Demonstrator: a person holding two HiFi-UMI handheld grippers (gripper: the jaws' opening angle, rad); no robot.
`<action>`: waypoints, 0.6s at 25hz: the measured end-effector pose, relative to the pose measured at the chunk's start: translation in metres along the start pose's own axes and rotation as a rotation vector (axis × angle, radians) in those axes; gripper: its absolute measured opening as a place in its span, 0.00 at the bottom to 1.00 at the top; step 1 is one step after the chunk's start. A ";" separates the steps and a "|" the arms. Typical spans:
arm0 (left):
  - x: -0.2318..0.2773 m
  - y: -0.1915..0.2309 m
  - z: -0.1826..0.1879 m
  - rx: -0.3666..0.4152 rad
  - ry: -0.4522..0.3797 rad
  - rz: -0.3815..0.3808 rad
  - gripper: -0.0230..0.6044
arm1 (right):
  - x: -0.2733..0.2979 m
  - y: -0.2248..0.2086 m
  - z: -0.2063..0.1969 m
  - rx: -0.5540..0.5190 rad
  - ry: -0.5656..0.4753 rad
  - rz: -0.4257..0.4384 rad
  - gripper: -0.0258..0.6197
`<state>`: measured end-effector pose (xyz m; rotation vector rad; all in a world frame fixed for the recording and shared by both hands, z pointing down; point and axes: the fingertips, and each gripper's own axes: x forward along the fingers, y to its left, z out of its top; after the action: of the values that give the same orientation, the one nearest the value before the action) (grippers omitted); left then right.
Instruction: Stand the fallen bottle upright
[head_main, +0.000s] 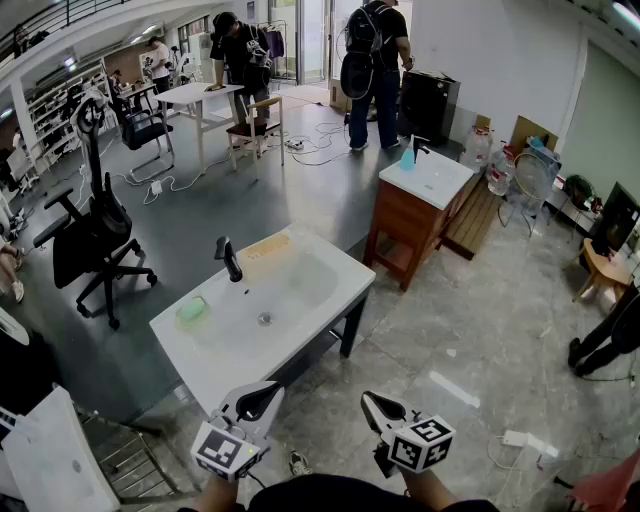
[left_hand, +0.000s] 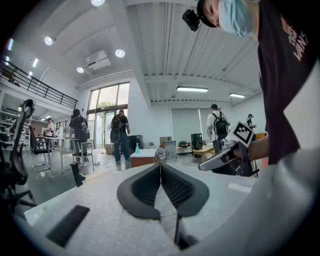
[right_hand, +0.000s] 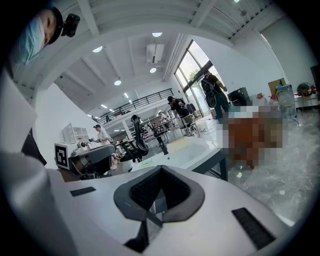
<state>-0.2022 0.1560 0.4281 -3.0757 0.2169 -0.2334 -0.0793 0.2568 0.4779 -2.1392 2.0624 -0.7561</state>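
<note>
The left hand-held gripper (head_main: 262, 398) and the right hand-held gripper (head_main: 379, 405) are held with jaws pressed together, empty, short of the white counter (head_main: 330, 300). A pale green item (head_main: 192, 311), probably the fallen bottle, lies at the basin's (head_main: 285, 290) left. Unless the jaws are spread before the approach, it could be nudged and rolled into the basin.

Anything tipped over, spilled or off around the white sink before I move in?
Nothing is clearly spilled or broken. One candidate: the pale green object lying flat on the white sink's left rim, too small to identify as a bottle. The left tongs and right tongs are shut and empty.
</note>
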 end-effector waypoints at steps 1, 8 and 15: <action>0.001 0.000 0.001 0.000 0.001 -0.003 0.07 | 0.000 0.000 0.000 0.000 0.001 -0.002 0.04; 0.007 0.015 -0.007 -0.008 -0.006 -0.021 0.07 | 0.018 -0.001 0.002 -0.017 0.002 -0.021 0.04; 0.020 0.041 -0.024 -0.021 -0.004 -0.054 0.08 | 0.042 -0.009 0.017 -0.038 -0.057 -0.095 0.04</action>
<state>-0.1923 0.1112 0.4521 -3.1057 0.1371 -0.2287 -0.0651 0.2129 0.4786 -2.2651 1.9758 -0.6630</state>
